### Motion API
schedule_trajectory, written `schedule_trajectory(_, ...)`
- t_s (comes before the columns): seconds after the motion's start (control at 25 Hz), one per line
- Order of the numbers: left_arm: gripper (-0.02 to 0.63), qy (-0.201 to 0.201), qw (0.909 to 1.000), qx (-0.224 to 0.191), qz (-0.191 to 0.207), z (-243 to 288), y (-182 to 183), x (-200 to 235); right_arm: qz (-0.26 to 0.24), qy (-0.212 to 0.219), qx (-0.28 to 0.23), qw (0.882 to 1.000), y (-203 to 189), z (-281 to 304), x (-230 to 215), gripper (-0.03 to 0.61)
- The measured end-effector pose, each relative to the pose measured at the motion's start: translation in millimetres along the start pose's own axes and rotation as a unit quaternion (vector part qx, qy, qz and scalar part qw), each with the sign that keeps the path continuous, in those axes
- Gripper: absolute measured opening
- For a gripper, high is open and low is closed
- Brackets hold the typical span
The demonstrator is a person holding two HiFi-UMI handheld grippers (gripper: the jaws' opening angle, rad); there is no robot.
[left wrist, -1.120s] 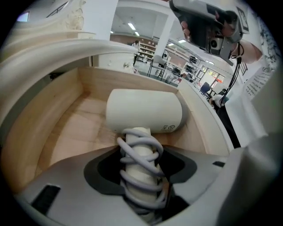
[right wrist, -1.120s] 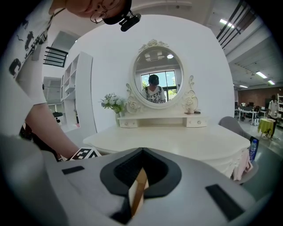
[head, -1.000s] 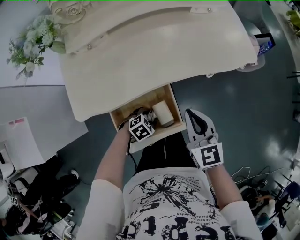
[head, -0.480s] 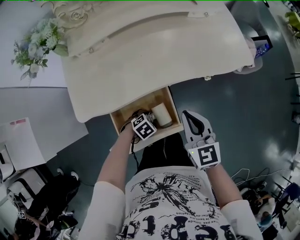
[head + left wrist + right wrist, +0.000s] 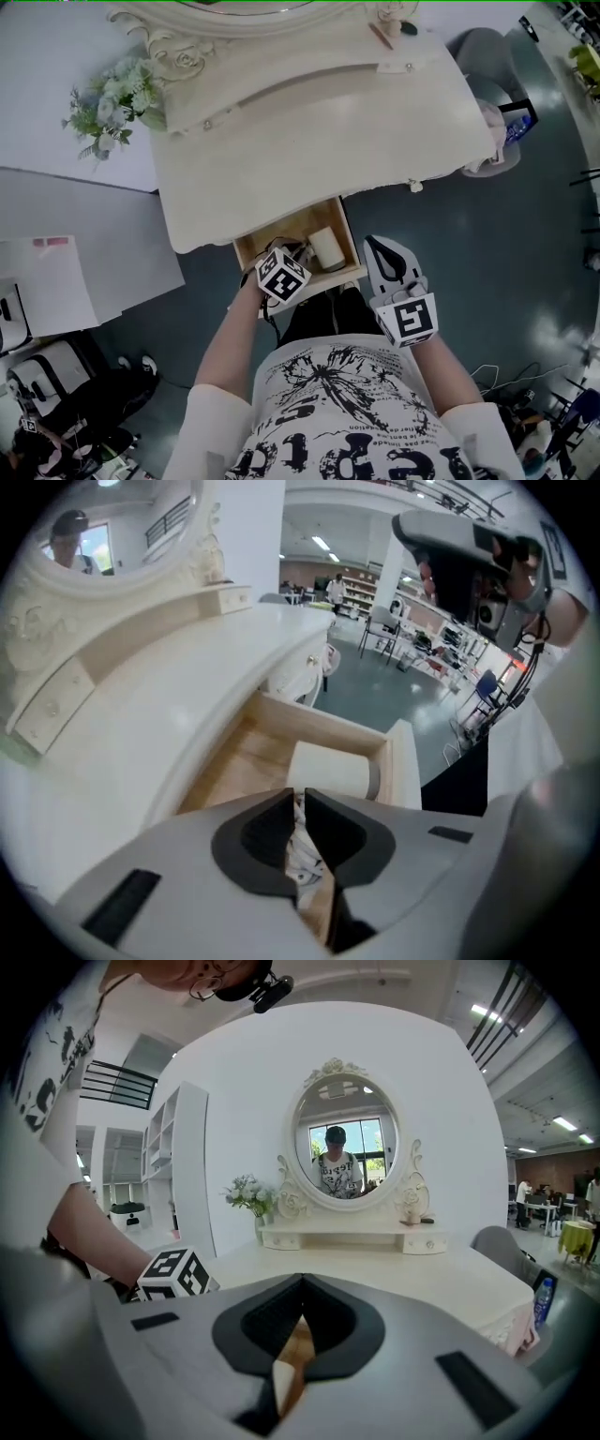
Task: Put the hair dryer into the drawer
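The hair dryer point(image 5: 324, 249) lies in the open wooden drawer point(image 5: 246, 251) under the white dressing table; its cream barrel point(image 5: 330, 770) points at the drawer's right wall. My left gripper point(image 5: 283, 265) hangs just above the drawer's front and points steeply down. Its jaws have just been closing; in the left gripper view the left gripper point(image 5: 298, 797) has its tips together with nothing between them, only the dryer's pale body far below. To the right of the drawer, my right gripper point(image 5: 377, 244) is shut and empty, seen tip to tip in its own view point(image 5: 301, 1281).
The dressing table top point(image 5: 309, 122) overhangs the drawer, with an oval mirror point(image 5: 343, 1152) and a bunch of flowers point(image 5: 108, 103) at its back. A grey chair with a cloth point(image 5: 487, 131) stands at the right. Papers point(image 5: 47, 281) lie at the left.
My left gripper has risen out of the drawer and drawn back toward the person, leaving the hair dryer inside. The right gripper has lifted a little.
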State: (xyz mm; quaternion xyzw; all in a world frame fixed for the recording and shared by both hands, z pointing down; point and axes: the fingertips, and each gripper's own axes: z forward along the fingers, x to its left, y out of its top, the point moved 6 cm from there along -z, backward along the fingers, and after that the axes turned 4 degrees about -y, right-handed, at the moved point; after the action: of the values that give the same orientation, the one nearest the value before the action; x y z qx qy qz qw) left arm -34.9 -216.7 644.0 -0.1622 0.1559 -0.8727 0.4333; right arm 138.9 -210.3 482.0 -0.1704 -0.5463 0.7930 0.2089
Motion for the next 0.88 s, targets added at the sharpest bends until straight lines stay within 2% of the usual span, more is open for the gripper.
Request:
schedule_trajectory(0.12,0.023,0.030,0.9984,-0.046,-0.013,-29.7,12.3,-3.4,-0.004,0.011,-0.009,1.000,11.3,-3.9,2.3,0.009)
schedule_trajectory(0.24,0.021,0.062,0.9931,-0.099,-0.011,-64.6,27.1,-10.9,0.009,0.024,-0.022,0.999,26.1,-6.9,6.8,0.009)
schedule_trajectory(0.36,0.021,0.108,0.9832,-0.146,-0.024,-101.6,41.5,-12.1,0.005,0.039,-0.037,0.999,42.5,-5.4,9.6,0.009)
schedule_trajectory(0.48,0.021,0.156,0.9680,-0.192,-0.043,-141.6,52.4,-12.9,-0.010,0.068,-0.047,0.996,59.3,-4.0,14.9,0.009)
schedule_trajectory(0.64,0.021,0.217,0.9379,-0.264,-0.059,-195.2,64.1,-18.3,-0.030,0.092,-0.062,0.993,77.1,-4.2,20.7,0.009)
schedule_trajectory(0.88,0.021,0.297,0.8748,-0.378,-0.060,-256.0,65.2,-28.5,-0.058,0.104,-0.086,0.989,100.2,-1.7,28.1,0.009)
